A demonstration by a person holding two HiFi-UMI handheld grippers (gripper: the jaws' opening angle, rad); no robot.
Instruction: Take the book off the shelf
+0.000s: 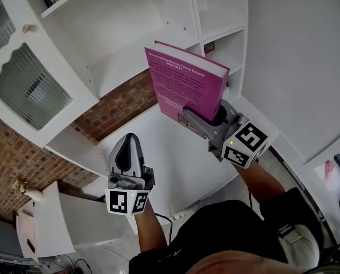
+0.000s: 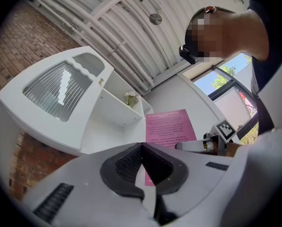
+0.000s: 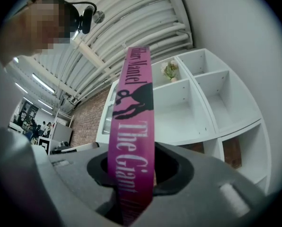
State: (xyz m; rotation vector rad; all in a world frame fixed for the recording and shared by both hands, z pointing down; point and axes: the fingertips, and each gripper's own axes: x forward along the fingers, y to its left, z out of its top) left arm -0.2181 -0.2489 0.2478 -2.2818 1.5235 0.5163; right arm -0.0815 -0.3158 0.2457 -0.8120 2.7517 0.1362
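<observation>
Nearest, low at the left: left gripper, pressed together tip to tip, empty, well apart from the book. Just beyond, at the right: right gripper, pinching the pink book near its lower edge, pads on both covers, spine facing its own camera. Held upright and slightly tilted in the air, out in front of the white shelf unit. Farthest back, behind the open compartments: brick wall.

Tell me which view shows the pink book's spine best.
The right gripper view: the pink book stands spine-on, clamped in the right gripper. The head view and left gripper view show its printed cover, not the spine.
</observation>
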